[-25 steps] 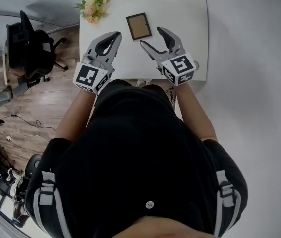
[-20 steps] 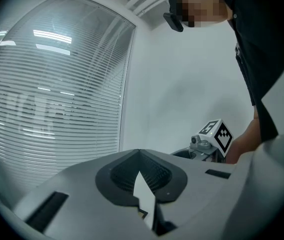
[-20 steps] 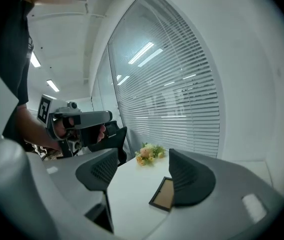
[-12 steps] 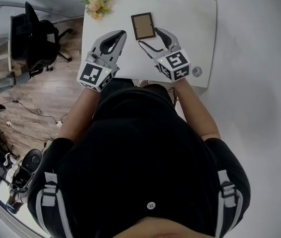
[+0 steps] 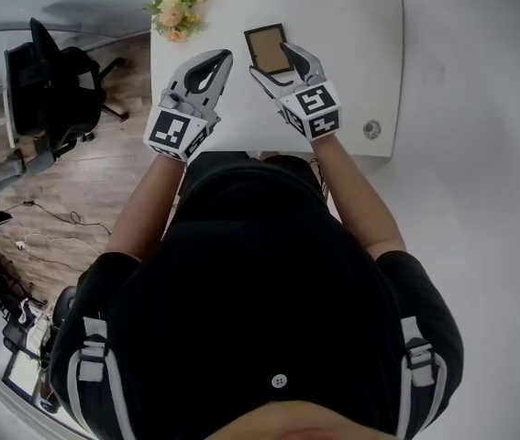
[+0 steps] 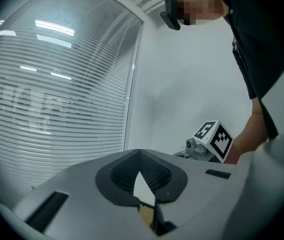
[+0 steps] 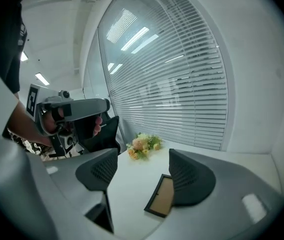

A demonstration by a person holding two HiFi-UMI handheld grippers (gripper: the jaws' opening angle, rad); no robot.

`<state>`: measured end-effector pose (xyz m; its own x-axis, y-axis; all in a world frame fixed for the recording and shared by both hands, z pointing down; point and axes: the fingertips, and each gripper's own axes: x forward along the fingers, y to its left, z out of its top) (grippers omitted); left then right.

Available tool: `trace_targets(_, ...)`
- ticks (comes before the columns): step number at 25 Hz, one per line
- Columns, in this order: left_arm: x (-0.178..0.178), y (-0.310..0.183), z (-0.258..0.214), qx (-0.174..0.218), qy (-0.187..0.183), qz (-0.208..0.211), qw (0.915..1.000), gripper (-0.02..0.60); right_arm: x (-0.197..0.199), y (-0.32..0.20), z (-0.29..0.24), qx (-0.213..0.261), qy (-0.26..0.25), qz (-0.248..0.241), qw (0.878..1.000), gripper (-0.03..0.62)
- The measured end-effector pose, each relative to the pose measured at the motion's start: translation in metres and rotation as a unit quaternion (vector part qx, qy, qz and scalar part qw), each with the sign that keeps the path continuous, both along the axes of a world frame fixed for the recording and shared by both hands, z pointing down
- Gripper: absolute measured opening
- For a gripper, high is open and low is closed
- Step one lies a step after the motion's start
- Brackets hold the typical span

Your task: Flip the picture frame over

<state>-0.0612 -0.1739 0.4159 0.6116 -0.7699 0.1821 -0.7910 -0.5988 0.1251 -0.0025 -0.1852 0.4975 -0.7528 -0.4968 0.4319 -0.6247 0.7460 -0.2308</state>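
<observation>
In the right gripper view one jaw covered the picture frame's (image 7: 162,198) right edge, so contact there was hard to call. The right gripper (image 5: 271,60) was spread wide and empty, over the frame lying flat on the white table (image 5: 351,44) at top center. The left gripper (image 5: 223,57) was pinched closed on nothing, just left of it.

Left gripper (image 5: 219,58) jaws together, right gripper (image 5: 273,60) jaws apart, both held forward.

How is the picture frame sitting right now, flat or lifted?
Flat. The picture frame lies on the white table, brown panel up; the right gripper is close by with jaws apart, not gripping it.
</observation>
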Motion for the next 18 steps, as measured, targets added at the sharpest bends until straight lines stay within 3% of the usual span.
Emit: trace_targets(18, -0.03, -0.038, 0.083, -0.034, 0.019, 0.031, 0.9988, 0.005, -0.031, -0.04, 0.111, -0.056, 0.098, 0.124, 0.986, 0.307)
